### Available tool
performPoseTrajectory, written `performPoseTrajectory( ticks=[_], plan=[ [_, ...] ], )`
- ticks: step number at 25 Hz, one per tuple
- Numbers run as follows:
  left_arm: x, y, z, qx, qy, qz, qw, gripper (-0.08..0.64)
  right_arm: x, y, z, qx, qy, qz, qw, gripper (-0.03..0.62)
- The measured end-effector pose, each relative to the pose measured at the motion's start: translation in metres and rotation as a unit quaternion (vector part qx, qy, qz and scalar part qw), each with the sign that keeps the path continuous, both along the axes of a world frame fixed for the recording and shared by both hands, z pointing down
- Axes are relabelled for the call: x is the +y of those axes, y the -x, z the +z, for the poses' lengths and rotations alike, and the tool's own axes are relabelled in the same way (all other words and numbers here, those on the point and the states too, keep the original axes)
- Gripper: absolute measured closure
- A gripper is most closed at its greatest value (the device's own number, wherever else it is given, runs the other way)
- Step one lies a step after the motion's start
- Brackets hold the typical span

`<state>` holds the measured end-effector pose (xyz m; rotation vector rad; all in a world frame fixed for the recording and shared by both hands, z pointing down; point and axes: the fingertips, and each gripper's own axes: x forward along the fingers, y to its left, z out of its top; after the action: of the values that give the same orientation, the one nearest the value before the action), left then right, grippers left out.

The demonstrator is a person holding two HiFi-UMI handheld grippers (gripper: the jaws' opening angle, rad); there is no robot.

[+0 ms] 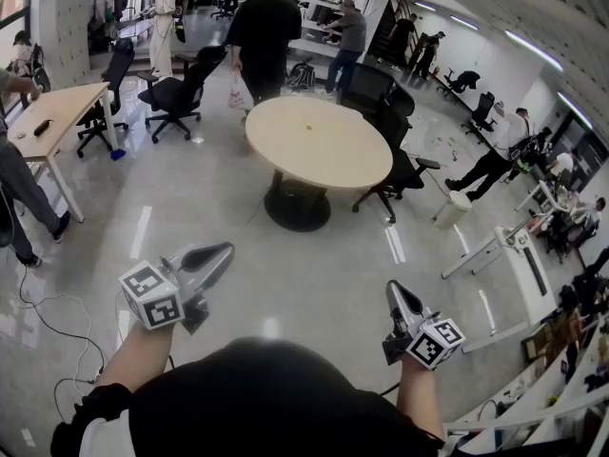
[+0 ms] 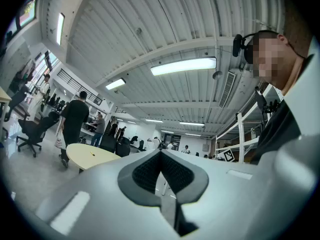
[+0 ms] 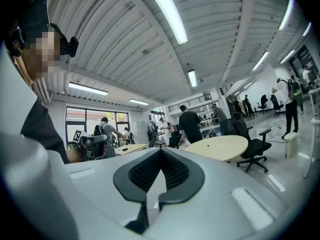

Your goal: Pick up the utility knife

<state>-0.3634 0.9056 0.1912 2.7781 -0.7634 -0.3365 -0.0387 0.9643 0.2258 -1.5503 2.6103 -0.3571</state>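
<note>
Table (image 1: 319,146) ahead; chairs (image 1: 179,91) beside; people (image 1: 262,31) beyond

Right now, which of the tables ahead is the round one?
The pale table mid-floor, on a single dark pedestal base; the wooden desk at left is rectangular.

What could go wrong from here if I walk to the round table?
A cable loops on the floor at your left, so you might trip. A person in black is just past the table, with chairs beside it, so a bump is possible. The speck on the table is too small to call a knife. The left gripper and right gripper are shut and empty.
</note>
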Motion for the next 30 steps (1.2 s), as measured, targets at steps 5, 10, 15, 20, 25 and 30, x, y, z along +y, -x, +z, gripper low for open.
performPoseTrajectory(
  ticks=[5, 10, 15, 20, 25, 30],
  plan=[
    [-0.001, -0.005, -0.006, -0.006, 0.003, -0.011, 0.9999, 0.563, -0.005, -0.003, -0.006, 0.006, 0.002, -0.008, 1.000, 0.580],
    [0.001, -0.016, -0.006, -0.008, 0.004, -0.004, 1.0000, 0.563, -0.002, -0.011, -0.007, 0.008, 0.002, -0.007, 1.000, 0.580],
    [0.003, -0.027, -0.011, -0.009, 0.000, 0.008, 0.9999, 0.563, 0.002, -0.017, -0.009, 0.017, 0.005, -0.006, 1.000, 0.578],
    [0.009, -0.045, -0.008, -0.014, 0.005, 0.010, 0.9998, 0.563, 0.010, -0.027, -0.009, 0.018, 0.004, -0.013, 1.000, 0.578],
    [0.017, -0.074, -0.008, -0.017, -0.001, 0.019, 0.9997, 0.563, 0.024, -0.050, -0.005, 0.017, 0.002, -0.018, 1.000, 0.578],
    [0.030, -0.110, -0.007, -0.020, 0.005, 0.029, 0.9994, 0.563, 0.042, -0.077, 0.001, 0.020, 0.011, -0.018, 1.000, 0.578]
  ],
)
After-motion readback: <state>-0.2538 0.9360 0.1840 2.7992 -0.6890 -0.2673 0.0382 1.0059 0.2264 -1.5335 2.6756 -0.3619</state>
